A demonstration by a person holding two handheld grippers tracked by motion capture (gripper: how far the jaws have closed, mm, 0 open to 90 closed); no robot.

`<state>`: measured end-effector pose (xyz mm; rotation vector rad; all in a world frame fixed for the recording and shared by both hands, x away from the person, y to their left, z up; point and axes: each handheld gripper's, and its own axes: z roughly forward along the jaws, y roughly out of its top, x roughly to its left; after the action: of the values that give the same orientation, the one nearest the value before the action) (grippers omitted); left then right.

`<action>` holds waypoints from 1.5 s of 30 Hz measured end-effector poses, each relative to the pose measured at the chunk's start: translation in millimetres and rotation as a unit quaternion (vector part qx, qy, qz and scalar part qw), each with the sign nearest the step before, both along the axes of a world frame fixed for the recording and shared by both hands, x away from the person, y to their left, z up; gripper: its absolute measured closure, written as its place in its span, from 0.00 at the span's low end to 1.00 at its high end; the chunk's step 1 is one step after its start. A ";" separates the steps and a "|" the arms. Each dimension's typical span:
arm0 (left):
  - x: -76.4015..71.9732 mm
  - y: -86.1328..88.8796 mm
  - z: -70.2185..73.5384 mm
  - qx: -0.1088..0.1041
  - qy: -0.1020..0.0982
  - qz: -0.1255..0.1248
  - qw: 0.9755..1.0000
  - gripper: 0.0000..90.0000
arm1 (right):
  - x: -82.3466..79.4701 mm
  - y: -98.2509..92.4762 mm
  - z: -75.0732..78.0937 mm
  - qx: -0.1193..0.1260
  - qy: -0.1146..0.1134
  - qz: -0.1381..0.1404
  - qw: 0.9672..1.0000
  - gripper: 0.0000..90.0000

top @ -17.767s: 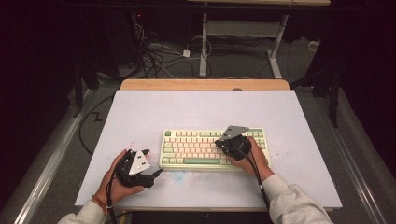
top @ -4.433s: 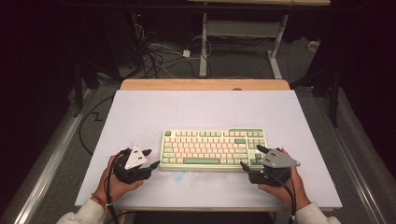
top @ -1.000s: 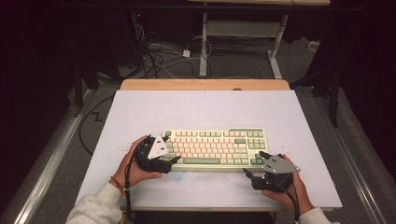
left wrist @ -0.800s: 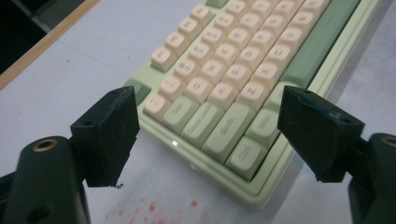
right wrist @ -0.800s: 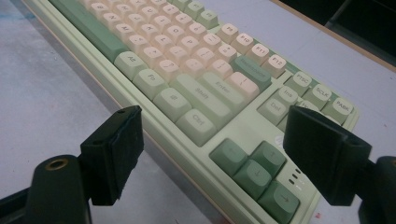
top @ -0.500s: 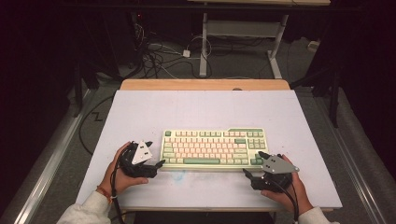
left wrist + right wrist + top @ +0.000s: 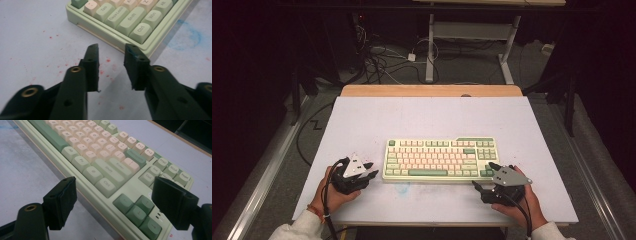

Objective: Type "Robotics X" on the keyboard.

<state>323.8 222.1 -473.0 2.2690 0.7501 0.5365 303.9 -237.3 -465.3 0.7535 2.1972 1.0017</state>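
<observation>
One keyboard (image 7: 441,160) lies mid-table on the white table (image 7: 432,115). Just off its left end, the left gripper (image 7: 368,170) points at the near corner, jaws just narrowed on nothing. The right gripper (image 7: 484,177), spread wide, flanks its right end, whose arrow keys (image 7: 137,211) read clearly in the right gripper view.

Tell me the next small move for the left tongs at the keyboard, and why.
Probably ease the left tongs forward to the keyboard corner near Ctrl. Their jaws have just been closing with nothing between them, short of its edge, while the right tongs already straddle the other end.
</observation>
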 end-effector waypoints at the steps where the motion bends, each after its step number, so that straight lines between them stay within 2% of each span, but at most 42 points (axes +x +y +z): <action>1: -0.3 0.9 0.7 0.002 0.001 0.001 1.000 0.82 | 0.0 0.0 0.1 0.000 -0.001 0.000 1.000 0.23; 5: -1.1 2.0 4.1 -0.001 0.006 -0.004 1.000 0.97 | 0.1 0.1 0.2 -0.001 -0.001 0.000 1.000 0.23; 15: 4.8 -8.9 16.2 -0.012 0.013 -0.012 1.000 0.98 | 0.3 0.4 0.1 -0.001 -0.001 0.001 1.000 0.23; 21: 15.7 -29.4 26.5 -0.017 0.009 -0.034 0.999 0.98 | 0.5 1.9 -0.7 -0.004 0.000 0.003 1.000 0.23; 28: 29.8 -58.7 27.8 -0.001 0.013 -0.062 0.998 0.98 | 1.6 2.9 -2.0 -0.005 0.003 0.003 1.000 0.23; 35: 43.9 -81.4 26.0 0.009 0.019 -0.077 0.997 0.97 | 1.5 2.5 -2.4 -0.007 0.004 0.004 1.000 0.23; 45: 57.4 -98.1 18.5 0.030 0.031 -0.081 0.996 0.97 | 1.7 2.2 -2.8 -0.009 0.006 0.005 1.000 0.23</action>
<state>381.2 124.0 -454.5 2.3864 0.5801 0.4179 305.6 -235.1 -468.1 0.7424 2.2207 0.9833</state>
